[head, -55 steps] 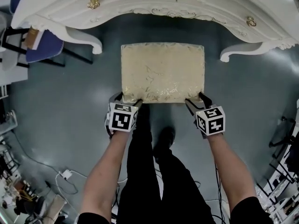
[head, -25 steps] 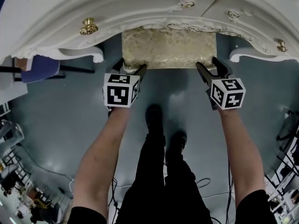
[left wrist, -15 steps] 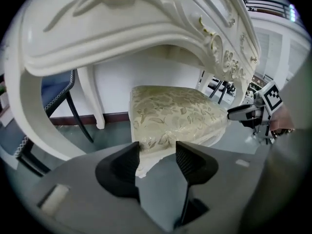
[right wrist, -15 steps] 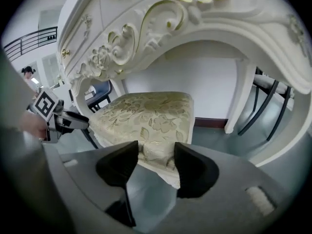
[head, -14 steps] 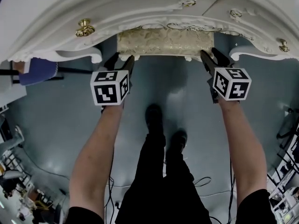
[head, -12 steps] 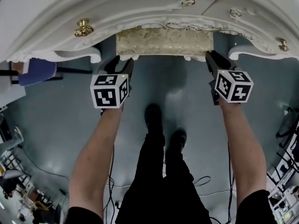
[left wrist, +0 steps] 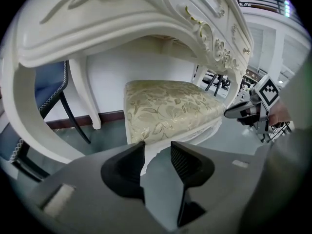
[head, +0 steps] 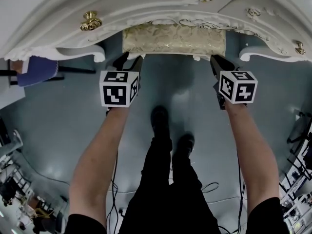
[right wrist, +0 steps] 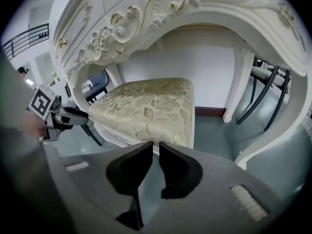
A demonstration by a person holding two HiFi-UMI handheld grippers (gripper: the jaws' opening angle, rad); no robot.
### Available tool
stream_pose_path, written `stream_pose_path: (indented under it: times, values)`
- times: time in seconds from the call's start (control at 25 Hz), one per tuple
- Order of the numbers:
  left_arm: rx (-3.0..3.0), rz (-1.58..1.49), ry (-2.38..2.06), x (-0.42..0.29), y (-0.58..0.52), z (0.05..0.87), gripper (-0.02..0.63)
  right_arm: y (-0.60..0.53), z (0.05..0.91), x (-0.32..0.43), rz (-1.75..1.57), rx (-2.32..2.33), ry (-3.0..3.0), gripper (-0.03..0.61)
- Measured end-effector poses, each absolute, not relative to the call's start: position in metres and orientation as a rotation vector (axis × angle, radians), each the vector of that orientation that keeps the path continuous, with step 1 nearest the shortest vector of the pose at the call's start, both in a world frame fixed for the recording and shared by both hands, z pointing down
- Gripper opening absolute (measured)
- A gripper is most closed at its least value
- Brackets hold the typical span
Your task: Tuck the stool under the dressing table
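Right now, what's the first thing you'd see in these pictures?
A big white carved dressing table with gold knobs fills the top of the head view. A stool with a gold leafy cushion sits tucked under it, between its legs. Just before the stool's near corners hang the left gripper and right gripper, each with a black-and-white marker cube, jaws closing with nothing gripped.

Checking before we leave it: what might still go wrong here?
The stool sticks out from under the dressing table; an uneven shove could skew it into a table leg. The left gripper and right gripper sit just off its corners, jaws closing with nothing between them, so a nudge might slip off.
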State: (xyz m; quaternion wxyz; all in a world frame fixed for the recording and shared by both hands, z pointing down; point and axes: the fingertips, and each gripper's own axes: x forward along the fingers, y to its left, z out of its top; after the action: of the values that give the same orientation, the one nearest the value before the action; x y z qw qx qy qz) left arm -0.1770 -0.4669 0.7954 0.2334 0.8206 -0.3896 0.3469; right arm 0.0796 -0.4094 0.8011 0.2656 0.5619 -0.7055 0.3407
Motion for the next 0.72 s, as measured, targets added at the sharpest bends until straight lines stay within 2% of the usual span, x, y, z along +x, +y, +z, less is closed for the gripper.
stream_pose_path:
  times: [0.28,0.72]
  values:
    - [2.253,0.913,-1.073,-0.180,-0.482,0.795,0.116,-0.424,0.802,0.086,0.873,1.545,-1.903,0.043]
    - [2.280,0.884,-1.126,-0.170,-0.533,0.793,0.087,-0.488,0.799,0.101,0.895,1.676,-1.955,0.043]
